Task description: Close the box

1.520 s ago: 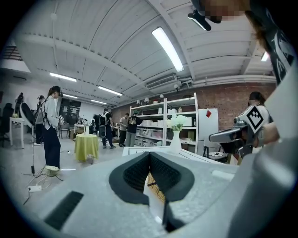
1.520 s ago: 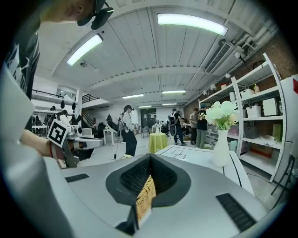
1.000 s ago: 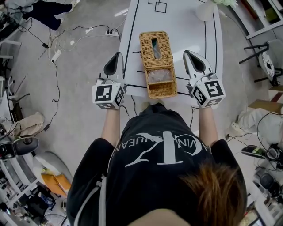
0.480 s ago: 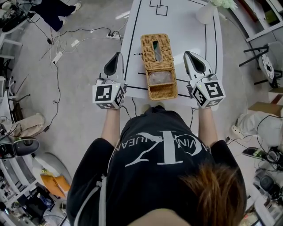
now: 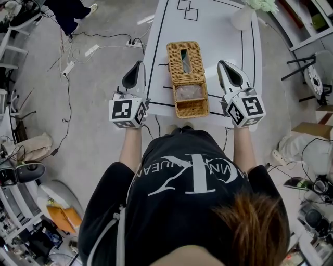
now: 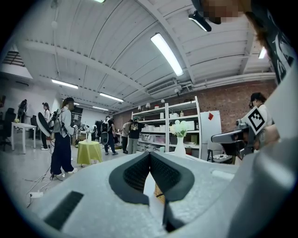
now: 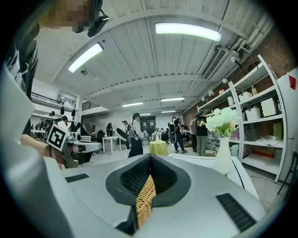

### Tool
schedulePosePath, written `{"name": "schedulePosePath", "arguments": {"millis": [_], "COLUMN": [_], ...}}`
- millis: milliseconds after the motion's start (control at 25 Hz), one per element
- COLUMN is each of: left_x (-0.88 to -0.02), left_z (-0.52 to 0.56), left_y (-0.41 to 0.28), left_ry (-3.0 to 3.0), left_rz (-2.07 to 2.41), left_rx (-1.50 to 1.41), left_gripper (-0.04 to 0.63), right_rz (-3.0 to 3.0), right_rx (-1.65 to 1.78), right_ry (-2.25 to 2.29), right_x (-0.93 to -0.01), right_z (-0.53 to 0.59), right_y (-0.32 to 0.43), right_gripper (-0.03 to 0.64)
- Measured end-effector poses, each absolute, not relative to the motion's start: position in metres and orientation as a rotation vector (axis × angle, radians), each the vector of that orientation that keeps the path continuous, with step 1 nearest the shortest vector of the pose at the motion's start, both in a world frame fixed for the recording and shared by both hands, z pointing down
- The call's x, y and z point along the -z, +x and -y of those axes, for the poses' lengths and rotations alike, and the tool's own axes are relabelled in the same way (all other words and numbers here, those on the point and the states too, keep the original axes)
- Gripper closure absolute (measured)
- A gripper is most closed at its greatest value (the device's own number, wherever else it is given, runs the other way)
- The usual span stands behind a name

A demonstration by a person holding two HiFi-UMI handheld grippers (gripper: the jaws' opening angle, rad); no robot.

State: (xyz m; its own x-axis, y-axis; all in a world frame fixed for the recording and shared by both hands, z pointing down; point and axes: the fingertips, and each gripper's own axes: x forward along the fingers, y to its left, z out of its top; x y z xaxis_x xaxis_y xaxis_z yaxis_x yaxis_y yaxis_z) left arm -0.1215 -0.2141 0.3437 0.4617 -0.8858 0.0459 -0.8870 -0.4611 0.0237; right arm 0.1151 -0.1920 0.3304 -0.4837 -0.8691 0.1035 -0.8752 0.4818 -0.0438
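A wicker box (image 5: 190, 98) lies open on the white table (image 5: 223, 31), with a clear plastic pack in its near half. Its lid (image 5: 183, 57), which has a slot, is folded flat on the far side. My left gripper (image 5: 139, 64) hovers shut at the table's left edge, beside the box and apart from it. My right gripper (image 5: 221, 63) is shut on the box's right, also apart. In the left gripper view the jaws (image 6: 150, 154) meet, with a strip of wicker (image 6: 159, 191) showing below them. In the right gripper view the jaws (image 7: 150, 157) meet too, with wicker (image 7: 144, 197) below.
A white vase with flowers (image 5: 243, 14) stands at the table's far right end (image 7: 222, 155). Cables and a power strip (image 5: 67, 65) lie on the floor to the left. Shelving (image 6: 163, 123) and several people (image 6: 63, 135) are in the background.
Both grippers keep their places beside the box, and the box is unchanged. A person in the background of the left gripper view has walked to the right.
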Motion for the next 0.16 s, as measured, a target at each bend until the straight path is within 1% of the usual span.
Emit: {"name": "schedulePosePath", "arguments": {"millis": [160], "left_x": [-0.3406], "left_z": [0.2101], "left_y": [-0.1228], "left_ry": [2.647], "left_rz": [1.608], "left_rx": [-0.040], "left_gripper": [0.584], "right_rz": [2.647], "right_rx": [-0.146], "right_ry": [1.563], "right_x": [-0.3277], "right_z": [0.1883], "right_y": [0.1150], "right_gripper": [0.618]}}
